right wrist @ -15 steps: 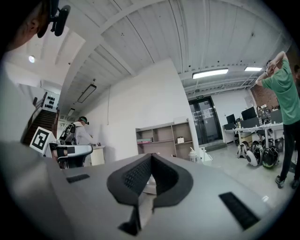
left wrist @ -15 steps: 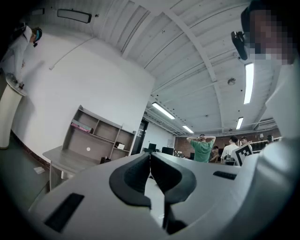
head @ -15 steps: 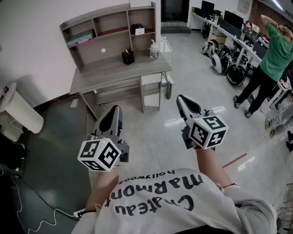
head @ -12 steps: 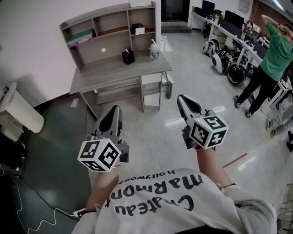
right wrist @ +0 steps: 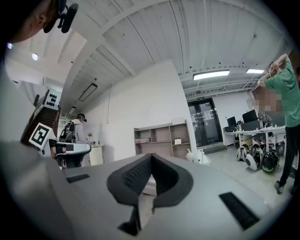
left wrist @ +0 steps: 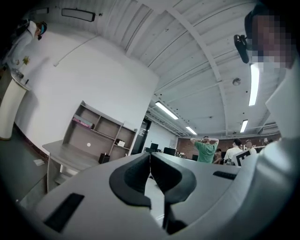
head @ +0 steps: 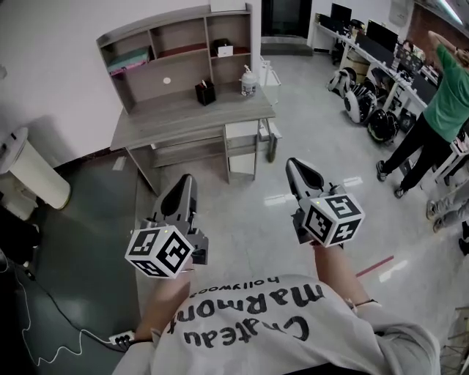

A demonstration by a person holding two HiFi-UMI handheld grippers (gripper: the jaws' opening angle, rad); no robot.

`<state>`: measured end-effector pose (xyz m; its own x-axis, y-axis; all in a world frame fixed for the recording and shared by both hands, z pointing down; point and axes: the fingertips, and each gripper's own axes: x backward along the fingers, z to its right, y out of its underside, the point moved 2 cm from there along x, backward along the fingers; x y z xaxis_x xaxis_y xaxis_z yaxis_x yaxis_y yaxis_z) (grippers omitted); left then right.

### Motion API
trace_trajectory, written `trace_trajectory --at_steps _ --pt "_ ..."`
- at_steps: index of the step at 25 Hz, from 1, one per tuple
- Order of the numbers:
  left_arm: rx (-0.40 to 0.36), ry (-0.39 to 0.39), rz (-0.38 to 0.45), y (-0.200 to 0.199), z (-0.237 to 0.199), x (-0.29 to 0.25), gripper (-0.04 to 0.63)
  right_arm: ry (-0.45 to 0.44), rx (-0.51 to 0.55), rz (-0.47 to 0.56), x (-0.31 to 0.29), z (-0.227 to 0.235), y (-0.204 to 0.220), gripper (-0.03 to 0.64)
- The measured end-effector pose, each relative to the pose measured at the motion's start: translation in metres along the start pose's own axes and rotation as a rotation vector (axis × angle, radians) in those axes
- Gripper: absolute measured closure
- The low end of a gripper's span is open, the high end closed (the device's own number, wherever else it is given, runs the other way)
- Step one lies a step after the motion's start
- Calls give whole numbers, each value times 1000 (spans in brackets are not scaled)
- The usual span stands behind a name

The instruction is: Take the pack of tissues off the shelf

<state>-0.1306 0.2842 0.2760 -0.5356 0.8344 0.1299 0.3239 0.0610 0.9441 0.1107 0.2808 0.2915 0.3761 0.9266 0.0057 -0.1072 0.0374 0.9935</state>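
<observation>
While the left claw (head: 186, 180) and right claw (head: 293, 162) are both closed tight on nothing, well short of the table's (head: 183, 117) front edge with bare floor (head: 249, 212) between, the pack of tissues (head: 128, 60) lies in the shelf's (head: 168, 17) upper-left compartment. Wall behind the table, with open floor to its right. Shirt (head: 249, 322) print, upside down: "Chateau Marmont Hollywood".

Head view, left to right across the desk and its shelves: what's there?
Pink-and-teal pack → black holder → small black-and-white box → pump bottle.
</observation>
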Motion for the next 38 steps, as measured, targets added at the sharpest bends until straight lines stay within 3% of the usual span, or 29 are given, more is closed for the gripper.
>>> trace_trajectory --at_steps 11,16,23,31,38 --pt "37 -79 -20 45 25 -21 578 -66 -100 -67 3 55 28 607" --pt "17 -107 -57 65 37 -20 577 -33 -122 -73 8 87 40 607" --pt "26 -130 -96 80 29 -30 577 -66 -156 -129 -8 87 67 607" --pt "77 -152 -115 87 -15 -69 578 -69 -147 -172 -53 90 76 607" --pt "113 -112 -113 70 -69 -126 578 -27 -133 -176 -120 99 67 607"
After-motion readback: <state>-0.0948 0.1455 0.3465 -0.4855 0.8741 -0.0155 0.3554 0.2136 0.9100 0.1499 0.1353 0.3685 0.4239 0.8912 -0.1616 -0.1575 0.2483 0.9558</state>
